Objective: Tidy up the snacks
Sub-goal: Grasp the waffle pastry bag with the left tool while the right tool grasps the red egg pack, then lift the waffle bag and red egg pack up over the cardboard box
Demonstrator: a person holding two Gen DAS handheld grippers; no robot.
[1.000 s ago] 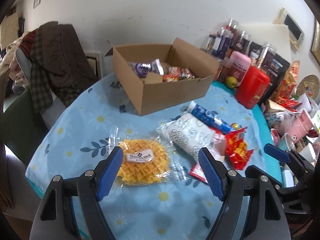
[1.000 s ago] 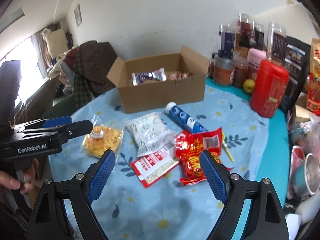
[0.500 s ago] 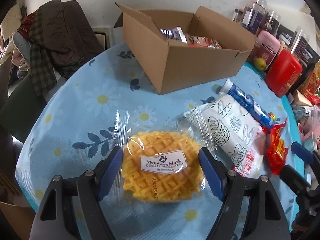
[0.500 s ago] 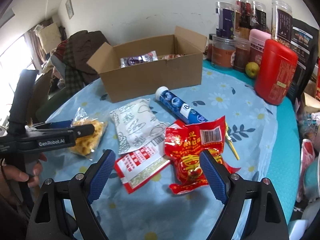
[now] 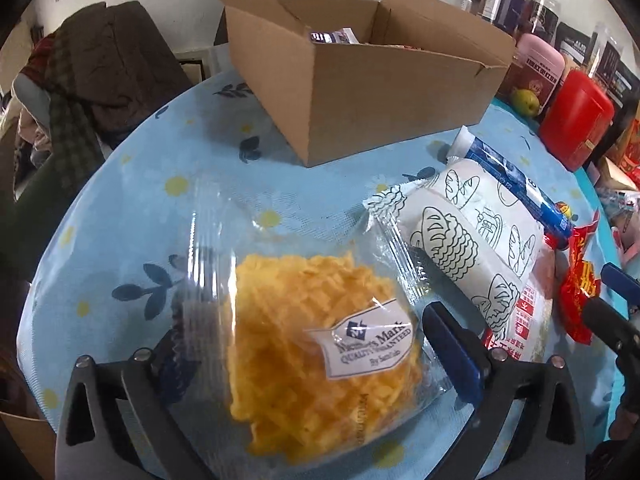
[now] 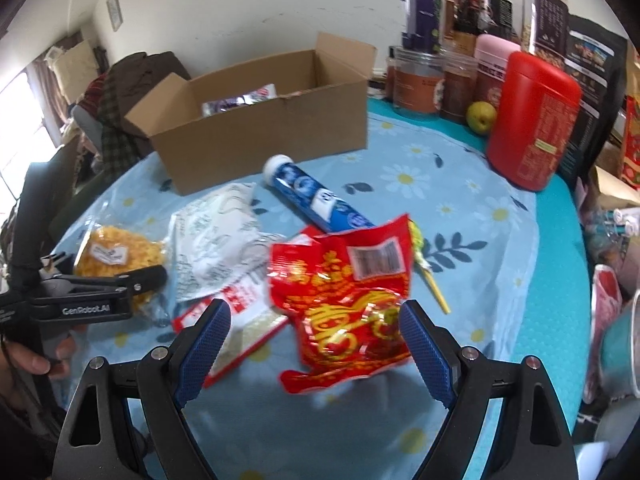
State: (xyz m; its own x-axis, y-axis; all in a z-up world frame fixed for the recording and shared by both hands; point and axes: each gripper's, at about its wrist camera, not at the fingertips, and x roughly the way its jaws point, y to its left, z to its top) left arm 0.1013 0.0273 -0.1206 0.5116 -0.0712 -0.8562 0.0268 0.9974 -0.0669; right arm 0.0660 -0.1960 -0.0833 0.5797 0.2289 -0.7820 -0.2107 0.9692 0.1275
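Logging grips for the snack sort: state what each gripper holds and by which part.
Nothing is held. The left gripper is opening astride the waffle packet; the right gripper stands open above the red snack bag.

On the table point(image 6: 500, 240), an open box point(image 6: 260, 128) sits at the back — before it, left to right: waffle packet point(image 6: 120, 252), bread packet point(image 6: 216, 236), tube point(image 6: 316, 196), foil snack bag point(image 6: 348, 300).

One cardboard box point(image 6: 260, 128), one waffle pack point(image 5: 320, 360), one blue tube point(image 6: 316, 196), one red canister point(image 6: 532, 120), perhaps six jars point(image 6: 420, 12).
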